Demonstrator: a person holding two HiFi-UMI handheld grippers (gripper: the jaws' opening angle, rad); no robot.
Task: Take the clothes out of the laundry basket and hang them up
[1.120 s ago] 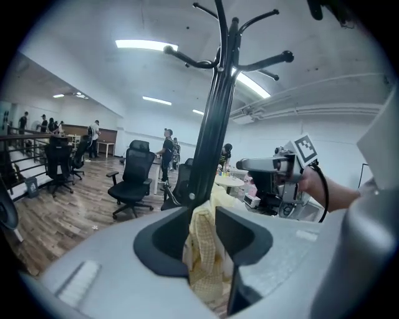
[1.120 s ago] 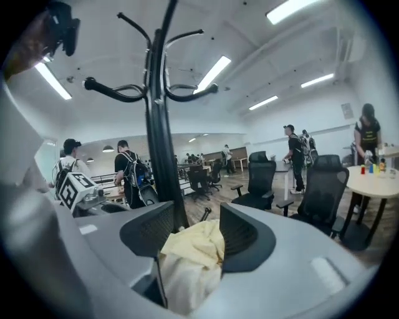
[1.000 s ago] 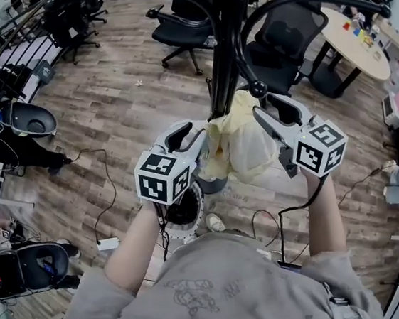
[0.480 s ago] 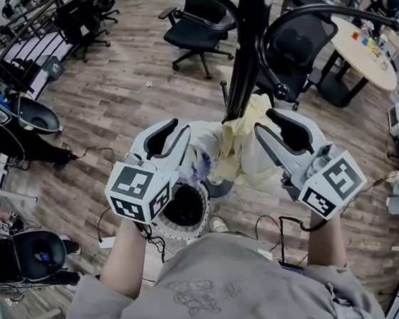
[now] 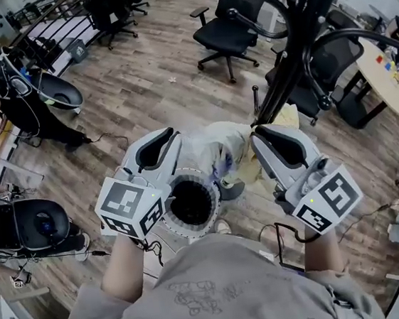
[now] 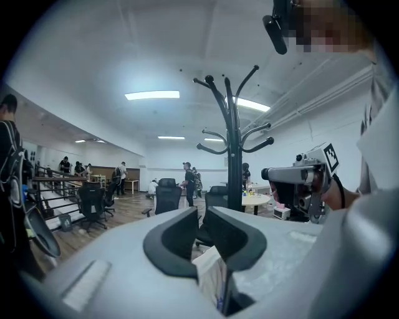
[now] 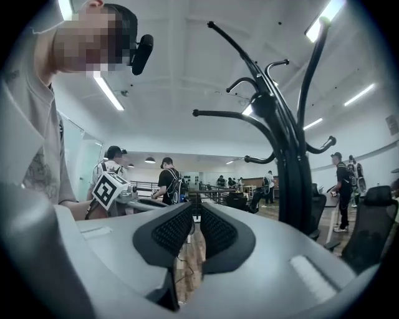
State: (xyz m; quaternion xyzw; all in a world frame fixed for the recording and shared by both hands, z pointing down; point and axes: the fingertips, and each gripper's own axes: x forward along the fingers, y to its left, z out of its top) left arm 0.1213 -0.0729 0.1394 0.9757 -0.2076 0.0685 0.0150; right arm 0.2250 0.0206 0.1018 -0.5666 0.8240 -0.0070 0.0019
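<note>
Pinches a white garment (image 5: 216, 146) in the left hand-held gripper (image 6: 202, 215); holds the right hand-held gripper (image 7: 194, 209) alongside, jaws nearly together, empty, coat rack (image 5: 294, 44) beyond.

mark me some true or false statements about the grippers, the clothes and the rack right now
1. The left gripper is shut on a white garment. True.
2. The right gripper holds a garment too. False: nothing is between its jaws; the yellow garment is beside the coat rack.
3. In the head view the laundry basket shows between the two grippers. True.
4. The coat rack is white. False: it is black.
</note>
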